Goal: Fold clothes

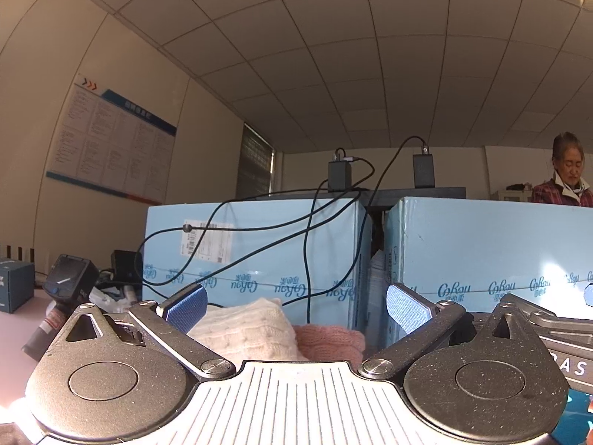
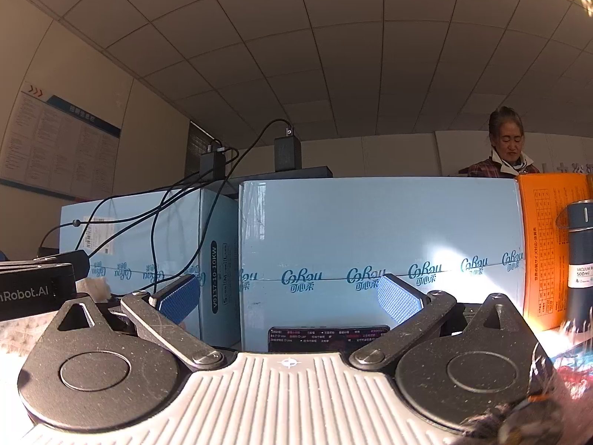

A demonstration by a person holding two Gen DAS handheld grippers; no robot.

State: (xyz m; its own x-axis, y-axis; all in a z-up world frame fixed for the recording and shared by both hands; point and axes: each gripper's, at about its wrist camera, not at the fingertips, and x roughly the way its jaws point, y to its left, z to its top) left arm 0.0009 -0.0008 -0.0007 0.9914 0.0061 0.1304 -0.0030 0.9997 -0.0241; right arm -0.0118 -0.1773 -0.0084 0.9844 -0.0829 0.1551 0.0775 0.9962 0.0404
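Note:
In the left wrist view my left gripper (image 1: 296, 306) is open and empty, its blue pads wide apart. Just beyond it lie a cream knitted garment (image 1: 244, 328) and a pink knitted garment (image 1: 330, 339), side by side in front of the boxes. In the right wrist view my right gripper (image 2: 289, 296) is open and empty, pointing at a light blue box. A dark fuzzy fabric (image 2: 519, 419) shows at the bottom right corner. The left gripper's body (image 2: 33, 293) shows at the left edge.
Two light blue cartons (image 1: 252, 256) (image 2: 378, 244) stand close ahead with black cables and chargers (image 1: 339, 176) on top. An orange box (image 2: 548, 244) and a dark flask (image 2: 580, 256) stand at right. A phone (image 2: 328, 337) lies ahead. A person (image 2: 504, 148) sits behind.

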